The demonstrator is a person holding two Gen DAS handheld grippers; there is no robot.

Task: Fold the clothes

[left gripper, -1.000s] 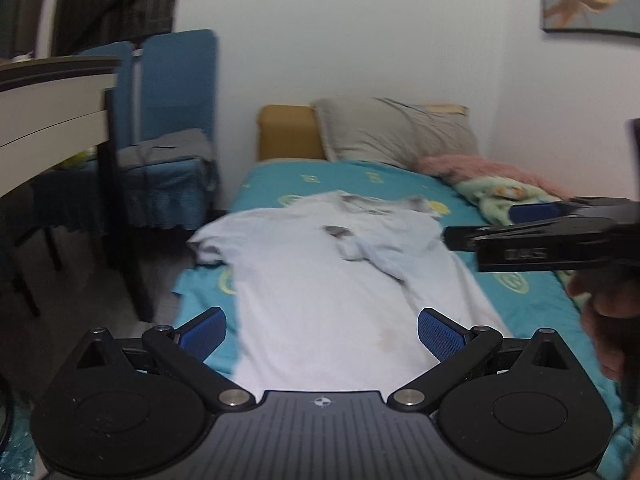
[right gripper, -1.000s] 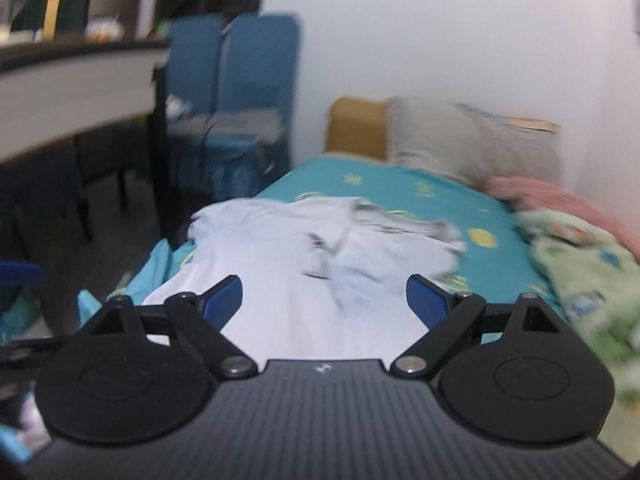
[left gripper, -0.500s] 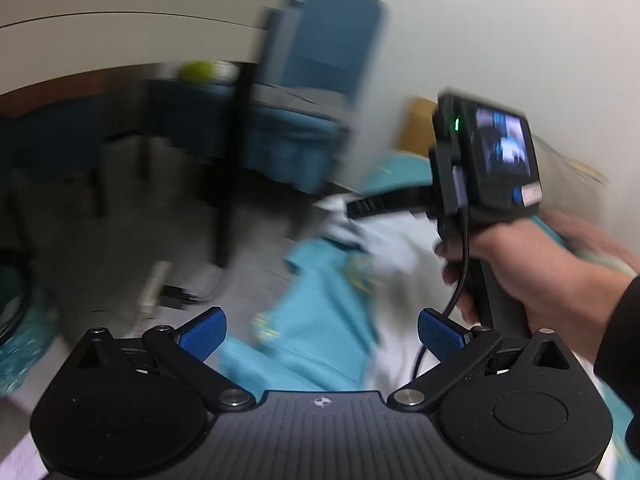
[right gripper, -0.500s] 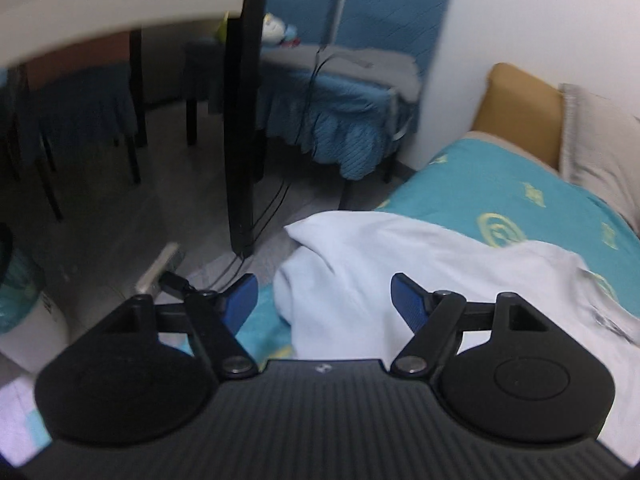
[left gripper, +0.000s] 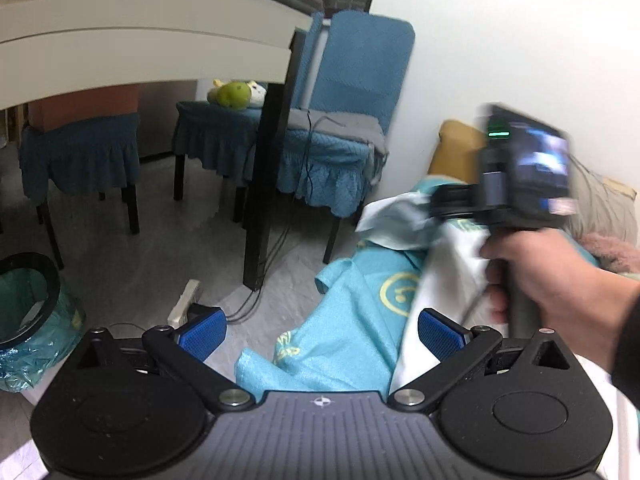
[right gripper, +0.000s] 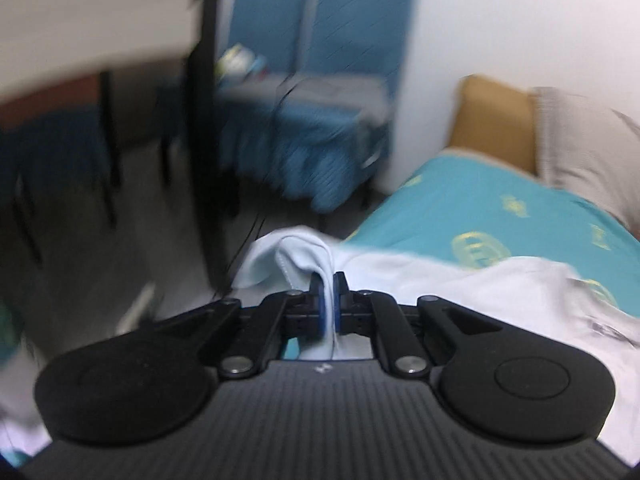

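A white T-shirt (right gripper: 460, 280) lies spread on the teal bed sheet (right gripper: 500, 208). My right gripper (right gripper: 329, 280) is shut on the shirt's left sleeve, and the cloth bunches up between its blue pads. The left wrist view shows that same right gripper (left gripper: 436, 206), held in a hand (left gripper: 540, 264), lifting the white sleeve (left gripper: 396, 220) off the bed's left edge. Lower and nearer, my left gripper (left gripper: 320, 330) stands open over the hanging edge of the teal sheet (left gripper: 344, 320), with nothing between its fingers. White shirt cloth (left gripper: 440, 280) lies just beside its right pad.
Left of the bed stand a black desk leg (left gripper: 268, 184) and blue-covered chairs (left gripper: 340, 144), with cables and a power strip (left gripper: 182, 298) on the grey floor. A bin with a teal liner (left gripper: 28, 308) sits at far left. A pillow (right gripper: 580, 136) lies at the bed's head.
Both grippers swung left to the bed's left edge. The right gripper went from wide open to shut on the shirt sleeve and raised it. The left gripper stayed open.
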